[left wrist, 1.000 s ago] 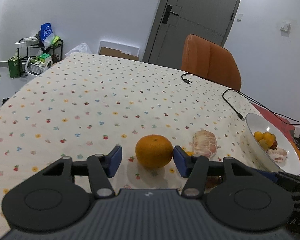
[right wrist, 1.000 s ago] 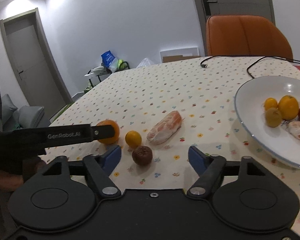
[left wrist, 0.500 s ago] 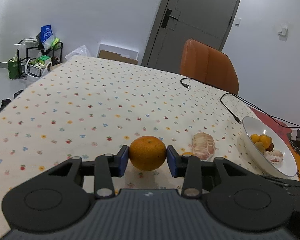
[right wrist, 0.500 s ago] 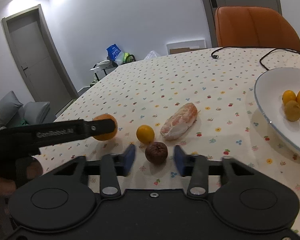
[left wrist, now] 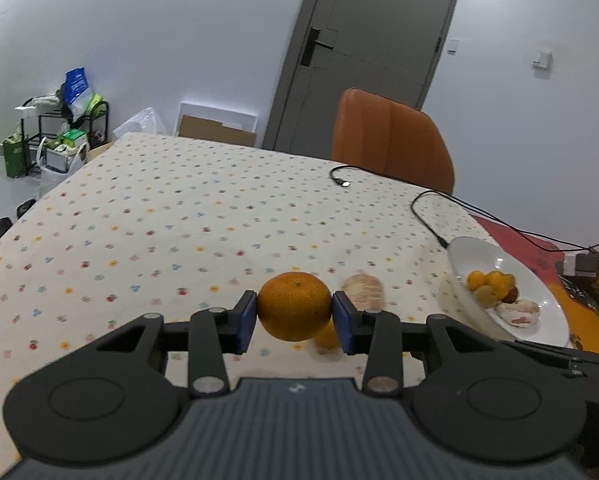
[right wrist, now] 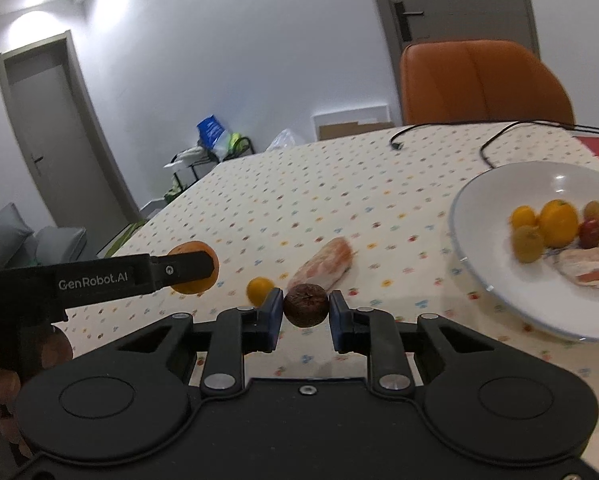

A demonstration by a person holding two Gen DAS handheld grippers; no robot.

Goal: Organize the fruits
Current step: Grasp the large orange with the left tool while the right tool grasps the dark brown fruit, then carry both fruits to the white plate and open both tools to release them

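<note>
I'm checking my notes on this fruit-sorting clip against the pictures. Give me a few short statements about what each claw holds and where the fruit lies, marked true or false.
1. The left claw is shut on the orange. True.
2. The right claw is open and holds nothing. False: it is shut on the brown fruit.
3. The plate has no fruit in it. False: several small yellow, orange and red fruits and a peeled piece lie in it.
4. A peeled segment lies on the tablecloth, outside the plate. True.
5. A small yellow fruit lies on the tablecloth near the right claw. True.
</note>
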